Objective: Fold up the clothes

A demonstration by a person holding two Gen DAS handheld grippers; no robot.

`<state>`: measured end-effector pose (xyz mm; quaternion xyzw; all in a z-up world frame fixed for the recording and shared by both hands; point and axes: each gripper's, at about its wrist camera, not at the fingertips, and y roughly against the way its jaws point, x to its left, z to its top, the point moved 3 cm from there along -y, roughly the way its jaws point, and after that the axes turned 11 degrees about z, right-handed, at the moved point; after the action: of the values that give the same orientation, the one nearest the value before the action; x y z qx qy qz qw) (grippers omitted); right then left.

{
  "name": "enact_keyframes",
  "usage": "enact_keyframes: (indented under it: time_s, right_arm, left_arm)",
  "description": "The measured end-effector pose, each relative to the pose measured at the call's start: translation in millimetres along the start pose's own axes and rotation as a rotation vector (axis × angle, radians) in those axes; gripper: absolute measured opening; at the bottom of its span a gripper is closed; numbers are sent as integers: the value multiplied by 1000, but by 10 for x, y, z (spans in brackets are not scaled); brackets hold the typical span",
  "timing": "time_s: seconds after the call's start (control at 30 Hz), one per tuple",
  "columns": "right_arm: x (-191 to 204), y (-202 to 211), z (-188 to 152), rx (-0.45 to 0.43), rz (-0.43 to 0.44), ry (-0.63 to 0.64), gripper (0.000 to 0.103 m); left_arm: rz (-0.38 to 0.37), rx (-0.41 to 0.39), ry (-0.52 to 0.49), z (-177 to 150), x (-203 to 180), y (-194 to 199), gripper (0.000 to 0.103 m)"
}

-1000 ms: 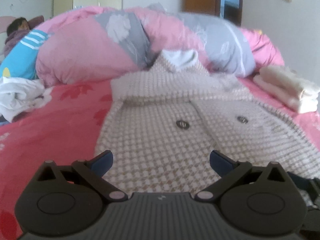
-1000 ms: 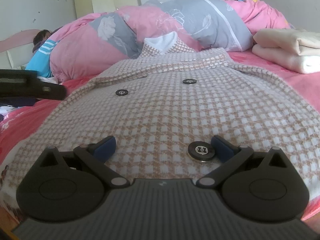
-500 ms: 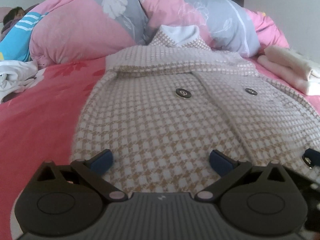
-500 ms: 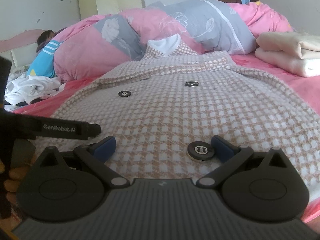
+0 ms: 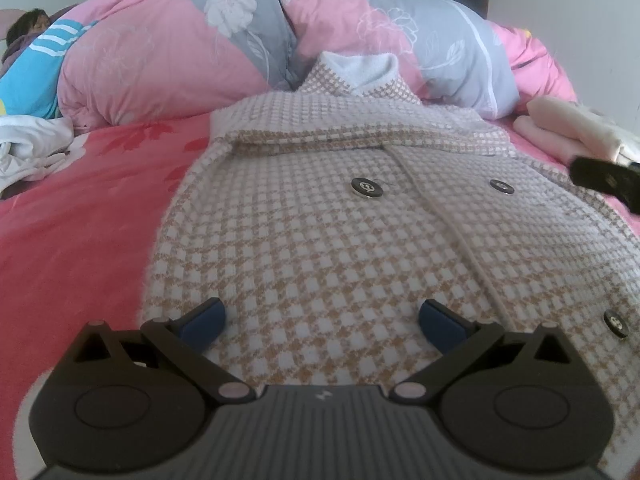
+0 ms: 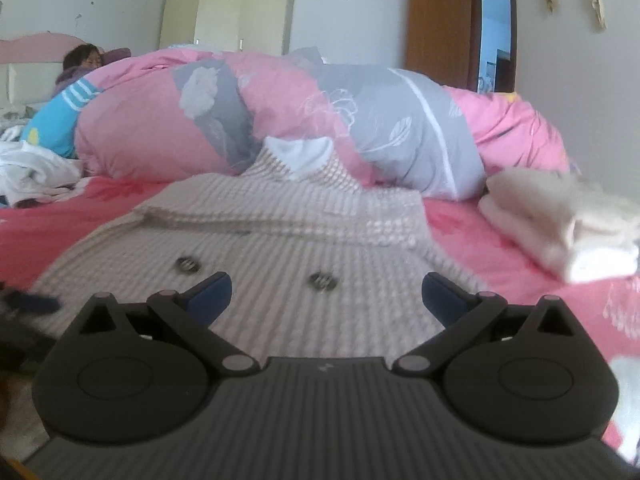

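**A:** Since both sets of jaws are spread wide with nothing between them, I'd say no grab has happened yet. The left gripper (image 5: 322, 318) sits low over the near hem of the fuzzy tan-and-white houndstooth jacket with dark round buttons (image 5: 340, 240), which lies flat, front up, on the red floral bedsheet (image 5: 80, 220). The right gripper (image 6: 326, 292) rides higher, and its view is blurry.

**B:** Agreed. If it were me, I'd pinch the hem at both corners, level, so the fold lands square toward the collar. It's thick fabric, so take a deep bite or it could slip.

**A:** Past it there's a folded cream stack (image 6: 560, 224) on the right, then the rolled pink-and-grey floral duvet (image 5: 360, 48).
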<state>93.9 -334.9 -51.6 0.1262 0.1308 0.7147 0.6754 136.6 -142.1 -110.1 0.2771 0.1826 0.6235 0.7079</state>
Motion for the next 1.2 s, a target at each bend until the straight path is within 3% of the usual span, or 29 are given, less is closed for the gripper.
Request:
enact_keyframes:
  time_s: [0.13, 0.33, 0.87, 1.2]
  right_arm:
    - [-221, -259, 32, 64, 37, -92, 102]
    - [-237, -586, -312, 243, 70, -133, 101]
    - [-279, -629, -385, 246, 95, -185, 102]
    - [-276, -653, -386, 253, 94, -189, 102]
  left_arm:
    - [0, 7, 1, 9, 3, 0, 103]
    - [9, 34, 1, 40, -20, -5, 103]
    - [34, 119, -13, 144, -49, -42, 103]
    - [44, 133, -22, 164, -65, -53, 103]
